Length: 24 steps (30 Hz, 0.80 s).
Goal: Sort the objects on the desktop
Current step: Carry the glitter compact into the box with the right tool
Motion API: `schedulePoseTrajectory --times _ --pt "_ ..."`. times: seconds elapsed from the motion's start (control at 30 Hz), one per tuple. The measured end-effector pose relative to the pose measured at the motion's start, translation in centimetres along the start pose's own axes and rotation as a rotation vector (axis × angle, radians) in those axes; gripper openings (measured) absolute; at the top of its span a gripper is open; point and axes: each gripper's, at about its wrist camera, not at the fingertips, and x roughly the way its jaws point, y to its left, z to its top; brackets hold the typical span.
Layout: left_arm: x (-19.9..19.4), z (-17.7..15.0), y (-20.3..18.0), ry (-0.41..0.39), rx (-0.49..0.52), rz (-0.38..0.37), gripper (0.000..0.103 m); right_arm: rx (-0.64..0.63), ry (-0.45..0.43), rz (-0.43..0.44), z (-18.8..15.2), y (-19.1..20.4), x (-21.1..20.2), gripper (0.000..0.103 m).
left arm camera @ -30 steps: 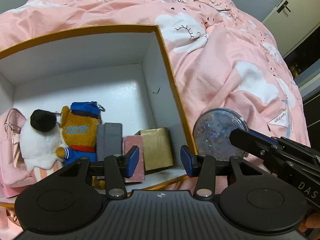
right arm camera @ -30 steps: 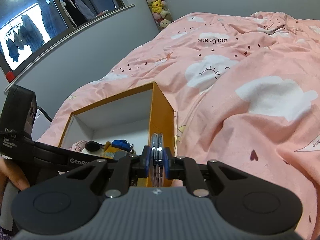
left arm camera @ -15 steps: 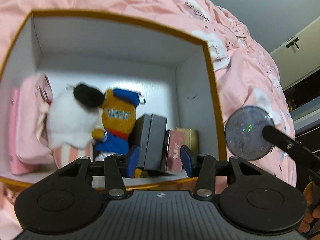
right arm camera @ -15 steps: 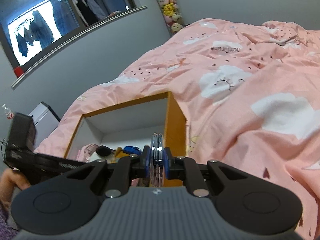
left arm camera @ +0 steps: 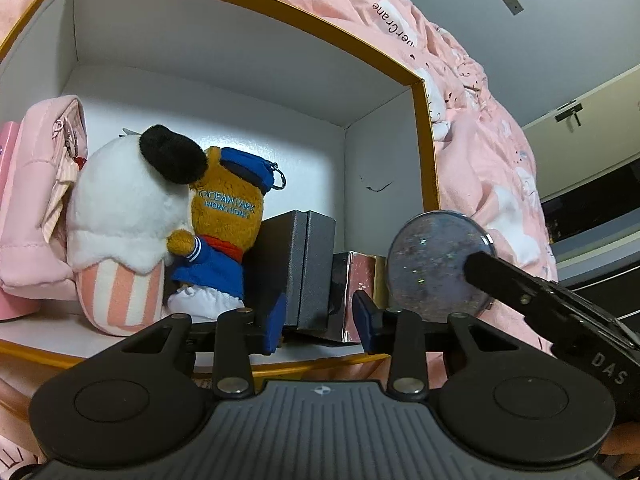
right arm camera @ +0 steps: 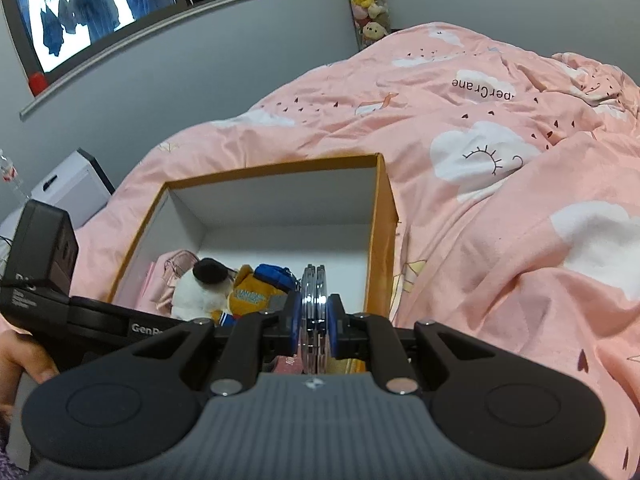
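While my right gripper point(right arm camera: 313, 325) stays clamped on the round glittery disc point(right arm camera: 313, 312), holding it edge-on between the blue pads point(right arm camera: 294, 322), my left gripper point(left arm camera: 319, 318) hangs open with nothing between its fingers. From the left wrist view the disc point(left arm camera: 438, 264) shows its flat face at about 3 o'clock, and it now sits lower and further in over the near right corner of the orange-rimmed box point(left arm camera: 424, 140) than a second ago, when it hung outside the right wall over the pink duvet point(left arm camera: 480, 128). The left camera has also come closer and lower: the box fills most of the frame, where earlier its whole rim was visible. Inside, from 9 o'clock toward the centre, I see a pink pouch point(left arm camera: 38, 200), a white plush with a black ear point(left arm camera: 128, 216), an orange plush in a blue cap point(left arm camera: 224, 220), a dark grey box point(left arm camera: 300, 264) and a pink carton point(left arm camera: 360, 280) partly hidden behind the disc. From the right wrist view the box point(right arm camera: 384, 216) has risen toward 12 o'clock, so more of its white interior shows beyond the disc, and the left gripper's body point(right arm camera: 100, 320) lies at 9 o'clock.
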Motion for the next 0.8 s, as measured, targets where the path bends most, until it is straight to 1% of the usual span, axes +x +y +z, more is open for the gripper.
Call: schedulePoseTrajectory --times 0.1,0.23,0.43,0.53,0.6,0.7,0.8 --pt "0.2 0.0 0.2 0.004 0.011 -0.02 0.042 -0.007 0.005 -0.012 0.2 0.4 0.4 0.014" --pt "0.4 -0.4 -0.2 0.01 0.085 -0.03 0.042 0.015 -0.02 -0.003 0.8 0.9 0.6 0.014" --pt "0.1 -0.7 0.0 0.009 0.177 -0.046 0.042 0.073 -0.006 0.076 2.0 2.3 2.2 0.014" --pt "-0.8 -0.9 0.3 -0.011 0.204 -0.05 0.042 0.092 0.015 0.099 2.0 3.2 3.4 0.014" --pt "-1.5 -1.0 0.7 -0.019 0.213 -0.055 0.042 0.096 0.033 0.09 1.8 3.8 4.3 0.014" --pt "-2.9 -1.2 1.2 -0.035 0.229 -0.041 0.044 0.101 0.058 0.075 1.4 4.3 5.4 0.014" --pt "-4.3 -1.2 2.1 -0.051 0.211 -0.026 0.045 0.104 0.09 0.062 1.0 4.7 6.2 0.014"
